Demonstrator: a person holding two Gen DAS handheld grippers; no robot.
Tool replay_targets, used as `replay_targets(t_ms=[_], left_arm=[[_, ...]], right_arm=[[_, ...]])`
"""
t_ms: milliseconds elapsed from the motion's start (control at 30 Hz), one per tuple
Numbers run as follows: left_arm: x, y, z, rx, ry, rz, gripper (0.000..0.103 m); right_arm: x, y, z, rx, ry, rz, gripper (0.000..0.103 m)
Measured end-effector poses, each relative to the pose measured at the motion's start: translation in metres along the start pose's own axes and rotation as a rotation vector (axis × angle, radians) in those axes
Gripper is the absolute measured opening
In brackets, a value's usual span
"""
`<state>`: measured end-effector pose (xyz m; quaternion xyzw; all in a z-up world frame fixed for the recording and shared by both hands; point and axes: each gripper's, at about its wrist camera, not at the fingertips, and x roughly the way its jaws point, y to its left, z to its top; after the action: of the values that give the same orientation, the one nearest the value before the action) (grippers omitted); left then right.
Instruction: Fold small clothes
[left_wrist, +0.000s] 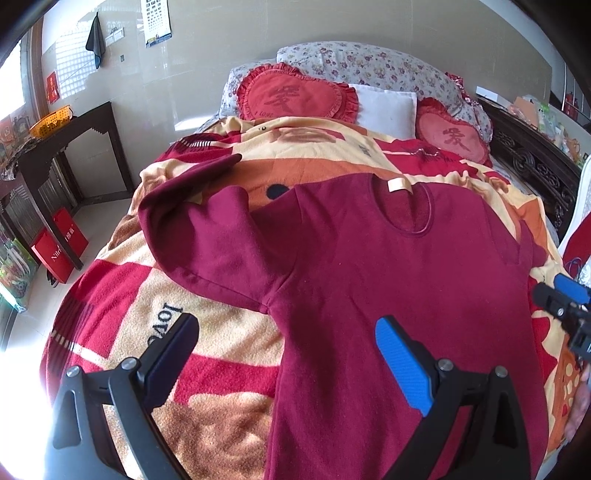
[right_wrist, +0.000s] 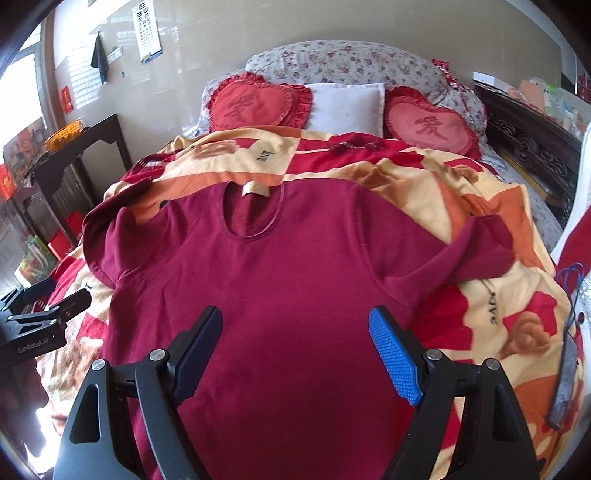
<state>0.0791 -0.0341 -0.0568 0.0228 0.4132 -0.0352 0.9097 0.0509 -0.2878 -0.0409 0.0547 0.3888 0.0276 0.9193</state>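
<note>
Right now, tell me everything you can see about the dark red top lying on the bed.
The dark red top is a long-sleeved, round-necked garment in a soft, fleecy-looking knit, with a beige label inside the back of the neck. It lies spread flat, front up, on the patterned blanket, collar toward the pillows. One sleeve is bent and rumpled at the bed's edge; the other sleeve lies bunched. Both grippers hover open above its body, and neither holds it.
</note>
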Motion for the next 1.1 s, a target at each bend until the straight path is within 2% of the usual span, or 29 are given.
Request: replay_targets(t_ms=[133,400,667,933,1100], left_arm=[[0.011,0.001,0.001,0.000,0.016,-0.002,0.099],[0.030,0.008,0.004,-0.023,0.041,-0.002,0.099],[0.049,0.029,0.011,-0.057,0.061,0.024,0.099],[0.060,0.065,0.038,-0.110,0.037,0.077,0.099],[0.065,0.077,0.042,-0.134,0.039,0.089,0.099]], right_arm=[[0.013,0.017,0.000,-0.033,-0.032,-0.002,0.067],[0.056,0.030,-0.001,0.000,-0.056,-0.005,0.067],[0.096,0.039,-0.009,0.004,-0.017,-0.036,0.067],[0.120,0.030,-0.022,0.049,0.042,-0.020,0.067],[0.122,0.038,-0.025,0.014,0.041,-0.060,0.067]])
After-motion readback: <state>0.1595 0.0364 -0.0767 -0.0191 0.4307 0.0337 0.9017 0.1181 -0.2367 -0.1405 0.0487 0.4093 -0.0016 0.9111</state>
